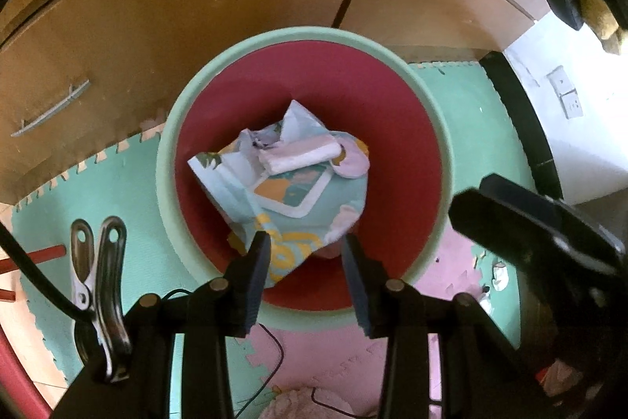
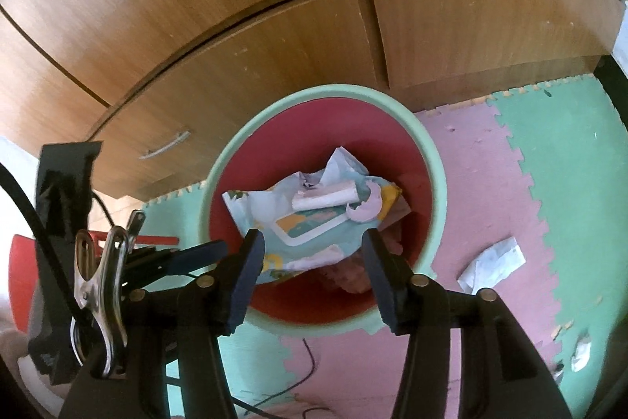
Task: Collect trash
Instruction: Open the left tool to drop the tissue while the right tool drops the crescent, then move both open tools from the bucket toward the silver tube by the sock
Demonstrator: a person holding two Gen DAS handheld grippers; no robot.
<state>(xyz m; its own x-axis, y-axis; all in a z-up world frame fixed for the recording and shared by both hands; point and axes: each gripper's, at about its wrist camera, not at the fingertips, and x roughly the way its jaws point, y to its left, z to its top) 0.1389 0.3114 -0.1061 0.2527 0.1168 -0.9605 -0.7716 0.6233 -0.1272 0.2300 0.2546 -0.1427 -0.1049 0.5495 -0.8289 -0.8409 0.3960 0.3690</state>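
Left gripper (image 1: 306, 254): held above the near rim of the bin, pointed steeply down; the jaws are seen partly apart, with nothing pressed between the pads.
Right gripper (image 2: 312, 254): held above the same bin, pointed down at a slant; the jaws are seen set wider than the left pair, and nothing is gripped between them.
Between the fingers: in both wrist views the lower edge of the printed wrapper (image 1: 290, 191) is framed in the gap, but it lies down inside the bin, well below the pads, and is touched by neither.
Bin (image 1: 168, 160): a round bucket with a pale green rim and a dark red inner wall, seen directly beneath and ahead of both grippers.
Trash in the bin: the crumpled light blue wrapper with yellow and white print is seen resting on the contents; a rolled white piece (image 1: 302, 158) lies on top of it, and a pale lilac scrap (image 1: 355, 163) lies just to the right of the roll.
Trash outside the bin: a crumpled white paper (image 2: 492, 264) is seen on the pink floor mat to the right of the right gripper, apart from the bin; smaller white scraps (image 2: 581, 350) lie farther right, near the frame edge.
Floor (image 2: 569, 163): interlocking foam mats in green and pink are seen under the bin.
Beyond the bin: a wooden cabinet (image 1: 196, 6) with a metal drawer handle (image 1: 51, 112) is seen, ahead and to the left.
Clip: a metal spring clip (image 1: 100, 285) is seen fastened at the left of each gripper body.
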